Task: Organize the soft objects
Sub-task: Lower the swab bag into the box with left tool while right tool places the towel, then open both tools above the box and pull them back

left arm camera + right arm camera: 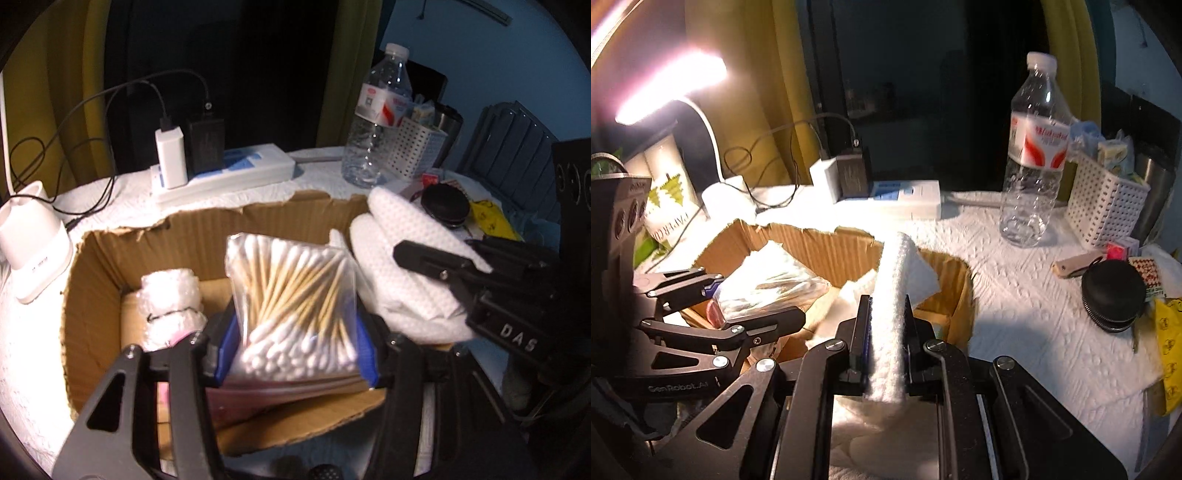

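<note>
Cardboard box (110, 266) is mid-load: our left gripper (295, 354) pinches the cotton-swab bag (291, 295) over it, right gripper (886, 332) clamps the white cloth (894, 295) at its rim; lower, release next.

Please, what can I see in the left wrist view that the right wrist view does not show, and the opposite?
Only the left wrist view shows the bubble wrap roll inside the cardboard box.

Only the right wrist view shows the lit lamp head and a green-printed package.

Both show the left tongs shut on the cotton swab bag, the right tongs shut on the white cloth, and the water bottle.
</note>
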Demonstrator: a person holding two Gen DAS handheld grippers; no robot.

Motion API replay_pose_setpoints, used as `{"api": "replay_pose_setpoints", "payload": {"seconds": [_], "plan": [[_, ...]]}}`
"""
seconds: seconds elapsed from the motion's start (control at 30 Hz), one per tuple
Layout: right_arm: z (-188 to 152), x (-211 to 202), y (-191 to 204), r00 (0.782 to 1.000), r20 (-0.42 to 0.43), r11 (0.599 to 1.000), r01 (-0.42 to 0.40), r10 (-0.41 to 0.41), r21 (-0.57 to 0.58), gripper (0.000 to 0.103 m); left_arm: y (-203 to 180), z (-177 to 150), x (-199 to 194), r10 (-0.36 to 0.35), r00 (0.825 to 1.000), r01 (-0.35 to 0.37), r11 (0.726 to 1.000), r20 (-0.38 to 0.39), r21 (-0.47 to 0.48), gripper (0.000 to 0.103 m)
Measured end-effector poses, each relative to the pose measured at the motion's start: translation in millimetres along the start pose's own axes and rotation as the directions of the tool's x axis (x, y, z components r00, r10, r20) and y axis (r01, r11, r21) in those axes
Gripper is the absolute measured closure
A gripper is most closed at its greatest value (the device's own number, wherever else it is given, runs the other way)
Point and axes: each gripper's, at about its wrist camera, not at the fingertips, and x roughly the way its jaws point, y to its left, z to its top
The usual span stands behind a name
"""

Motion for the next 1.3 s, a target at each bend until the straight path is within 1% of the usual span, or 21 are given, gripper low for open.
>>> {"api": "replay_pose_setpoints", "payload": {"seconds": [0.07,0.13,0.17,0.2,0.3,0.4,0.67,0.83,0.97,1.3], "plan": [[-2,4,2,1.000,-0.011,1.000,0.004,-0.004,-0.012,0.089,0,1,0,0.008,1.000,-0.008,1.000,0.000,0.003,0.047],[-3,3,3,1.000,-0.011,1.000,0.013,-0.013,-0.014,0.087,1,1,-4,0.014,1.000,-0.014,1.000,0.006,0.000,0.042],[-3,3,3,1.000,-0.008,1.000,0.017,-0.017,-0.014,0.082,2,1,-6,0.014,1.000,-0.014,1.000,0.012,-0.004,0.033],[-3,1,3,1.000,-0.007,1.000,0.020,-0.020,-0.013,0.073,3,1,-10,0.015,1.000,-0.015,1.000,0.025,-0.009,0.029],[-4,-5,4,0.999,-0.002,0.999,0.033,-0.034,-0.012,0.060,4,1,-18,0.029,0.999,-0.029,1.000,0.042,-0.007,0.027],[-4,-14,4,0.999,0.008,0.999,0.044,-0.044,-0.007,0.054,6,-1,-25,0.055,0.997,-0.055,0.998,0.051,-0.007,0.026],[-10,-39,10,0.997,0.033,0.998,0.063,-0.063,-0.009,0.051,6,-9,-53,0.071,0.993,-0.070,0.997,0.090,-0.020,0.023],[-14,-58,19,0.996,0.059,0.997,0.073,-0.072,-0.020,0.050,2,-18,-73,0.064,0.991,-0.062,0.998,0.116,-0.024,0.023],[-17,-71,27,0.994,0.073,0.996,0.078,-0.076,-0.030,0.044,1,-26,-87,0.066,0.989,-0.063,0.998,0.132,-0.026,0.023],[-30,-92,51,0.993,0.084,0.995,0.087,-0.083,-0.047,0.044,3,-49,-117,0.061,0.984,-0.055,0.998,0.165,-0.039,0.023]]}}
